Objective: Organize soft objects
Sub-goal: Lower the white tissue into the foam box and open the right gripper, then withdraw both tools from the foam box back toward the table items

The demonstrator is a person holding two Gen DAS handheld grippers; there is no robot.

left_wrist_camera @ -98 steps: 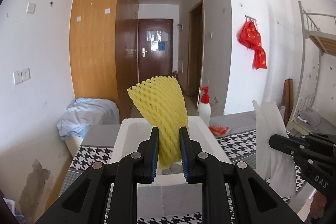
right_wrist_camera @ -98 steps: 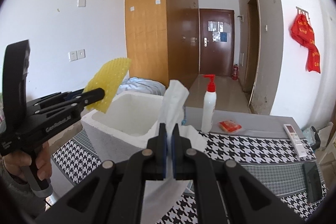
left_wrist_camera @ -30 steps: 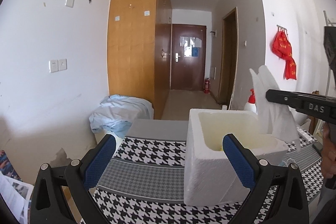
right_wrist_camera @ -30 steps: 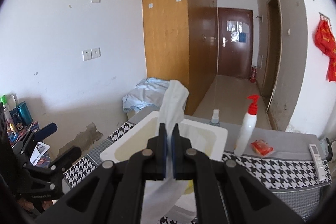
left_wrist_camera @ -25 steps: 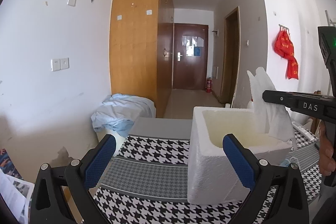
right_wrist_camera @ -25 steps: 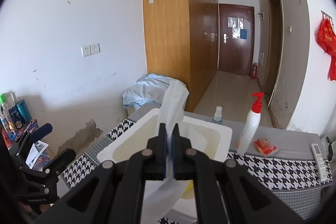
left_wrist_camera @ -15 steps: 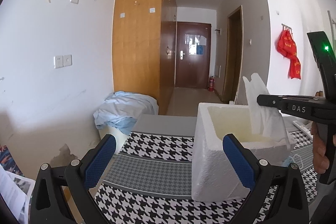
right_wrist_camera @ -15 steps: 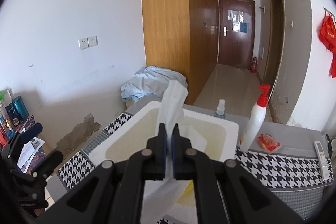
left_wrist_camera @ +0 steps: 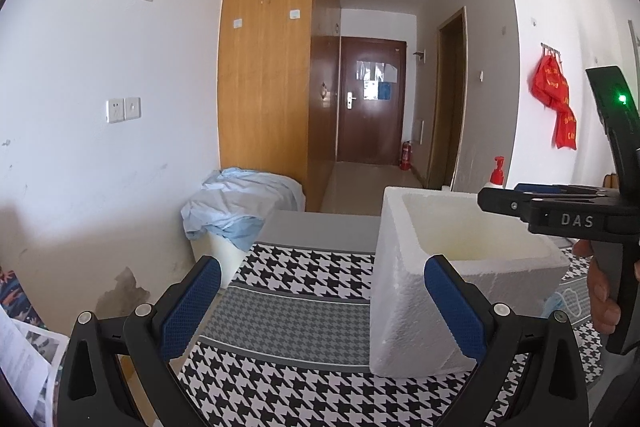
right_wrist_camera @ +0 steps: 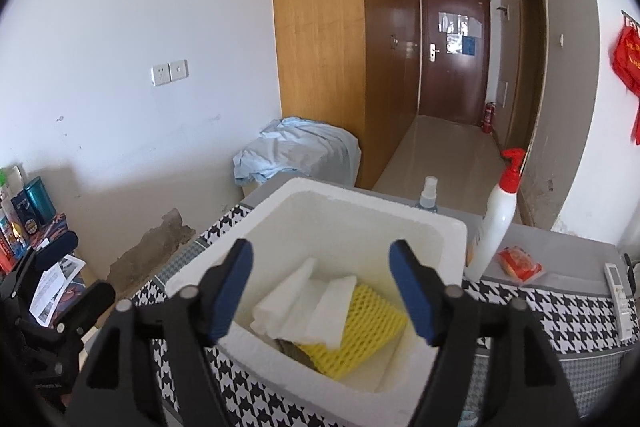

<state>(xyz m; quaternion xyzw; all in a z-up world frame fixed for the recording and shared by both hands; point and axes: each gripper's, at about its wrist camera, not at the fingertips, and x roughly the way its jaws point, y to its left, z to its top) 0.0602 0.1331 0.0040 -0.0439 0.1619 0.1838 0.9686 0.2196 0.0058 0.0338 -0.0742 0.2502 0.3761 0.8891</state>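
Note:
A white foam box stands on the houndstooth tablecloth. Inside it lie a folded white foam sheet on top of a yellow foam net. My right gripper hovers over the box with its jaws opening and nothing between them; the sheet lies below, free of the pads. In the left wrist view the right gripper reaches over the box rim from the right. My left gripper stands open and empty, left of the box above the cloth.
A white pump bottle, a small spray bottle, a red packet and a remote lie behind and right of the box. A bin draped with blue cloth stands beyond the table's left end.
The right gripper opened and let go of the white foam sheet, which dropped into the box onto the yellow net. The left gripper stayed open and still.

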